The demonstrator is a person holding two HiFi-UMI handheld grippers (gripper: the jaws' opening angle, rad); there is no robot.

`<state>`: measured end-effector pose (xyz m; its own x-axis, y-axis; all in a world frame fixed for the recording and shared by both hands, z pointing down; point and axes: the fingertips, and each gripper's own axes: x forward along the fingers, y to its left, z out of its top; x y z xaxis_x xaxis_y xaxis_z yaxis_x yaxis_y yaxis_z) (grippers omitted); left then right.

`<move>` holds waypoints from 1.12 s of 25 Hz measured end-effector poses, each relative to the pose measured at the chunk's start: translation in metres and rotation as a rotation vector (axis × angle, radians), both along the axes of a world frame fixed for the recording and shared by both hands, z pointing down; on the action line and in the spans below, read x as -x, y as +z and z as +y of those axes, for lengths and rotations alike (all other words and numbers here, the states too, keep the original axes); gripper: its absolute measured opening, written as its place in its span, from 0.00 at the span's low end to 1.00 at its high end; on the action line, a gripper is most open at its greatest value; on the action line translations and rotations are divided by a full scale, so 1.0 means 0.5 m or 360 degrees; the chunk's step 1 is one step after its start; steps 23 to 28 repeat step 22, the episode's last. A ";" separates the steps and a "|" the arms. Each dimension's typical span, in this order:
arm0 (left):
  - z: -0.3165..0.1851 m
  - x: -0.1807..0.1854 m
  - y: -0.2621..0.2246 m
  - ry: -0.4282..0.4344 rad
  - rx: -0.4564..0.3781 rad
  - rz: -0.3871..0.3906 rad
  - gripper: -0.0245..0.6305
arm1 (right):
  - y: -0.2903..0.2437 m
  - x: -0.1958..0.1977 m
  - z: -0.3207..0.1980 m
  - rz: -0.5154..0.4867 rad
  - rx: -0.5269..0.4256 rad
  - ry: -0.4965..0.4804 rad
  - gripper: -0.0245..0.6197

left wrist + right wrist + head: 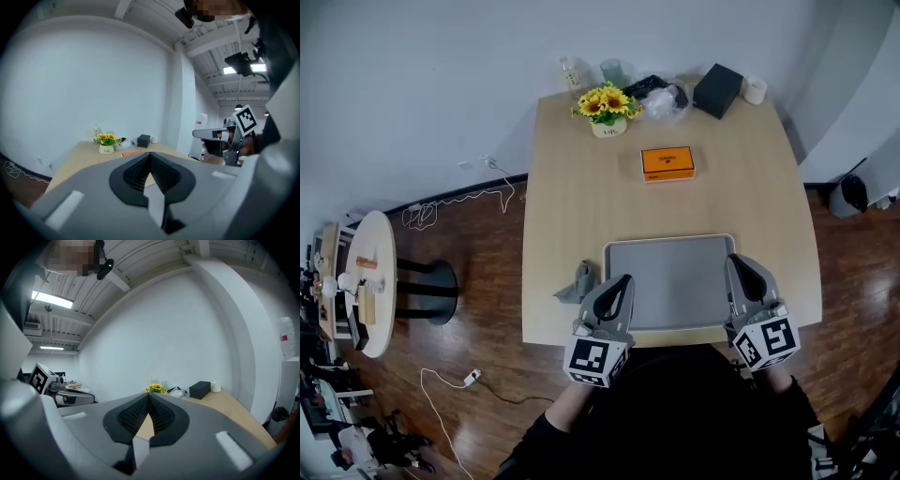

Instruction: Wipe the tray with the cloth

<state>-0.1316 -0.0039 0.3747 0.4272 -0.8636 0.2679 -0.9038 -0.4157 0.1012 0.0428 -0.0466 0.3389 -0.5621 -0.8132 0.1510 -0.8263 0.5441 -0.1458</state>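
Note:
A grey tray (pixel 675 281) lies on the wooden table (pixel 572 206) close to its near edge. A crumpled grey cloth (pixel 577 284) rests on the table just left of the tray. My left gripper (pixel 623 279) hovers over the tray's near left corner, right of the cloth and apart from it. Its jaws are shut with nothing between them (pixel 150 153). My right gripper (pixel 737 260) is held over the tray's near right corner, also shut and empty (pixel 149 394). Both grippers point nearly level toward the far end of the table.
At the far end of the table stand a pot of sunflowers (pixel 607 106), a black box (pixel 718 90), a white cup (pixel 755 89) and a plastic bag (pixel 661 103). An orange box (pixel 667 162) lies mid-table. A round side table (pixel 373 281) stands on the floor at left.

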 end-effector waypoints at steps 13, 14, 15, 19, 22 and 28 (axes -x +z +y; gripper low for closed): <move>-0.004 -0.006 0.019 0.0003 0.0049 0.0034 0.05 | 0.021 -0.004 0.002 0.0014 0.0033 0.0010 0.04; -0.003 -0.007 0.022 0.0007 0.0059 0.0036 0.05 | 0.023 -0.003 0.003 0.0020 0.0035 0.0009 0.04; -0.001 -0.008 0.023 0.0012 0.0064 0.0036 0.05 | 0.024 -0.003 0.004 0.0025 0.0038 0.0009 0.04; -0.001 -0.009 0.021 0.0012 0.0054 0.0032 0.05 | 0.023 -0.004 0.005 0.0031 0.0038 0.0014 0.04; -0.002 -0.006 0.019 -0.0007 0.0036 0.0025 0.05 | 0.024 -0.005 0.003 0.0032 0.0037 0.0016 0.04; -0.002 -0.006 0.019 -0.0007 0.0036 0.0025 0.05 | 0.024 -0.005 0.003 0.0032 0.0037 0.0016 0.04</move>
